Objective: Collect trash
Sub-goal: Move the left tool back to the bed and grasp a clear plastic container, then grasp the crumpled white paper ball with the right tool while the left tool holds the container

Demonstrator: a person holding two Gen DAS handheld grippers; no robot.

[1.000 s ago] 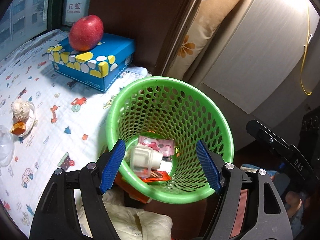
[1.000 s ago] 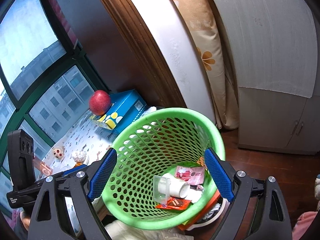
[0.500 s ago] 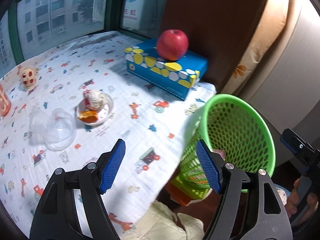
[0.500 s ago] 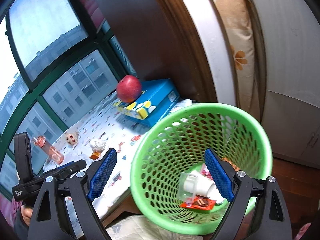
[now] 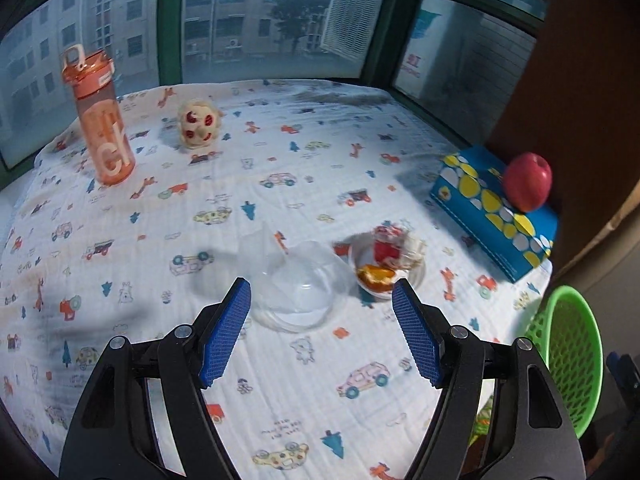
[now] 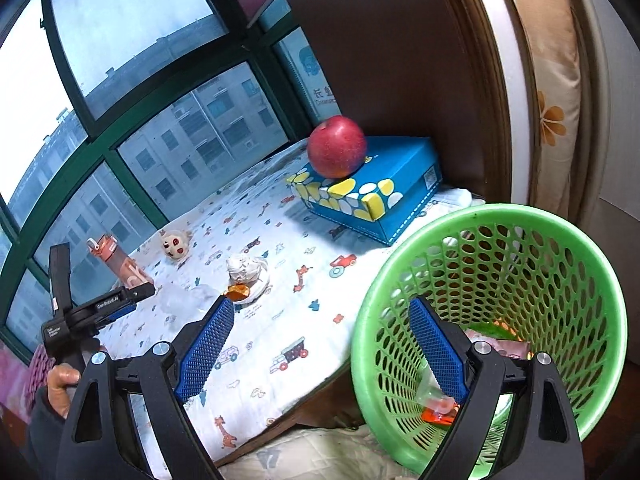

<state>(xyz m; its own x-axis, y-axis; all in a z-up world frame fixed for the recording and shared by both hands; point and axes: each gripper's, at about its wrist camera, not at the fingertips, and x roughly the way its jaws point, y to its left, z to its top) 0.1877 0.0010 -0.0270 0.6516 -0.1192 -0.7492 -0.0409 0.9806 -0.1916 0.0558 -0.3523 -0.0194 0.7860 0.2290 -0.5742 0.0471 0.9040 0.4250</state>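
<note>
The left gripper point(image 5: 322, 306) hangs above the table point(image 5: 280, 392) with jaws spread and nothing between them, over one clear plastic lid point(image 5: 298, 296) lying just beside one small dish point(image 5: 386, 264) of crumpled scraps. The right gripper point(image 6: 320, 342) is likewise spread and empty, next to the one green basket point(image 6: 520, 232) at the table edge, which holds a few wrappers. Also on the cloth: one orange bottle point(image 5: 100, 120), one small doll head point(image 5: 198, 124), and one blue box point(image 5: 492, 212) with one apple point(image 5: 527, 181) on top.
</note>
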